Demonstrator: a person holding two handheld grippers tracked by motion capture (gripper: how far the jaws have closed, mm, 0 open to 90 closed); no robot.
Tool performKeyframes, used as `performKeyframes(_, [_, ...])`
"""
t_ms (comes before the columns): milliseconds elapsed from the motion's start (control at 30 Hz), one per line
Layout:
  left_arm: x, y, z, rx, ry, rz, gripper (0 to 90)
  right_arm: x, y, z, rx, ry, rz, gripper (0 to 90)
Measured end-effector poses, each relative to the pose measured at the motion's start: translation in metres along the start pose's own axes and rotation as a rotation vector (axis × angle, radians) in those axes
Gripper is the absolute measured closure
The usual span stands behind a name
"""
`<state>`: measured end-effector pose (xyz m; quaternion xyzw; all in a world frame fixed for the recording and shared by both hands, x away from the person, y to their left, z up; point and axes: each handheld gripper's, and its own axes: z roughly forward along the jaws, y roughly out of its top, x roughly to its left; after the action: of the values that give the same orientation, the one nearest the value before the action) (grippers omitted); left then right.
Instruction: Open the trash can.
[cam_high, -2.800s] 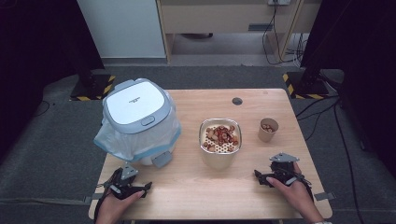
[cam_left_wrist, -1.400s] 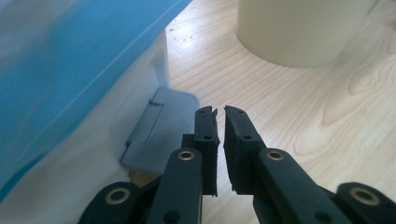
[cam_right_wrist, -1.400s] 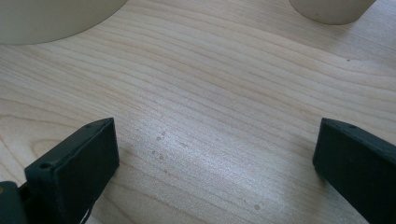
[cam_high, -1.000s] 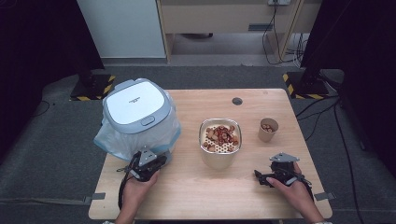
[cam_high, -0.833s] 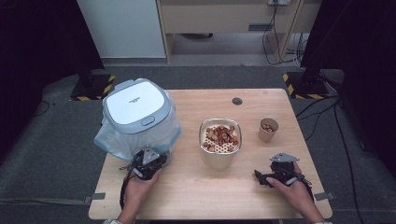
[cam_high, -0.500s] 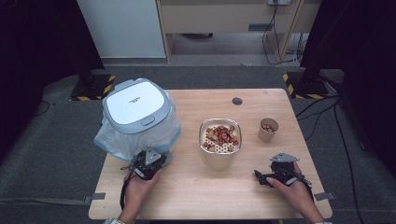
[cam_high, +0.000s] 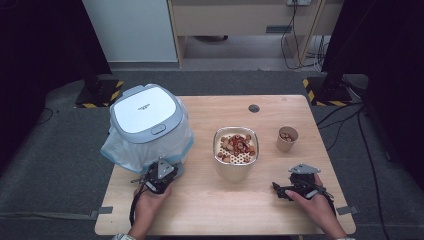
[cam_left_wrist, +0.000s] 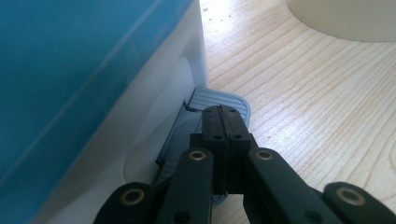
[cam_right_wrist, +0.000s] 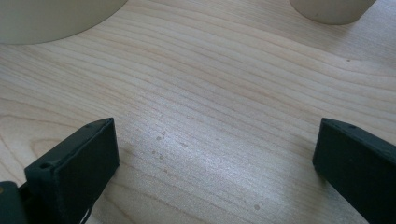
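A: High view: the surface (cam_high: 220, 205) is pale wood with a clear grain, a small round dark grommet (cam_high: 254, 108) near its far edge. Around it lies grey carpet, with yellow-and-black hazard-striped feet (cam_high: 320, 90) of dark stands at both far corners, cables on the floor and a wooden cabinet (cam_high: 240, 17) at the back wall.

B: Any writing?

A: A short dark logo sits on the white lid (cam_high: 145, 112) of the pedal bin (cam_high: 147, 127), too small to read.

B: Where is that bin from the tongs?

A: Directly ahead of the left tongs (cam_high: 159, 175), which are up against its base. A clear bag liner (cam_high: 117, 152) bulges out around it. In the left gripper view the tongs (cam_left_wrist: 224, 123) are closed, tips together, resting on the ribbed grey foot pedal (cam_left_wrist: 212, 99) at the bin's white wall, nothing between them.

B: And the other hand?

A: The right tongs (cam_high: 280, 191) lie low on the surface, well apart from the bin, jaws wide open over bare wood in the right gripper view.

B: What else stands around?

A: A cream pot with a perforated metal insert of reddish-brown nuts (cam_high: 236, 150) stands between the two tongs and beyond them; a small paper cup (cam_high: 287, 139) with a few nuts stands ahead of the right tongs.
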<state>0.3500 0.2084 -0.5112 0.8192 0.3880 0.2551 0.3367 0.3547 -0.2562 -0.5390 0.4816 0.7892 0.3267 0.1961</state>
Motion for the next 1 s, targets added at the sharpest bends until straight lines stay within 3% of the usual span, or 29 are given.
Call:
performKeyframes(333, [-0.0035, -0.0038, 0.0081, 0.039, 0.01, 0.026, 89.4, 0.0002, 0.0, -0.0001, 0.001, 0.0, 0.003, 0.8])
performKeyframes(600, [-0.0018, -0.0052, 0.0086, 0.034, 0.002, 0.008, 89.5, -0.0003, 0.0012, 0.0004, 0.007, 0.002, -0.003, 0.8])
performKeyframes(700, [-0.0016, -0.0053, 0.0085, 0.032, 0.001, 0.006, 89.4, -0.0021, 0.0039, 0.0007, 0.011, 0.011, -0.003, 4.7])
performKeyframes(767, [-0.0018, -0.0054, 0.0085, 0.031, 0.002, 0.007, 89.5, -0.0037, 0.0063, -0.0013, -0.008, 0.025, 0.02, 5.3])
performKeyframes(867, [-0.0016, -0.0056, 0.0085, 0.03, 0.001, 0.005, 89.4, -0.0051, 0.0088, -0.0044, -0.043, 0.001, 0.03, 5.9])
performKeyframes(1000, [-0.0018, -0.0056, 0.0085, 0.03, 0.002, 0.007, 89.4, -0.0079, 0.009, -0.0046, -0.046, -0.023, 0.042, 6.5])
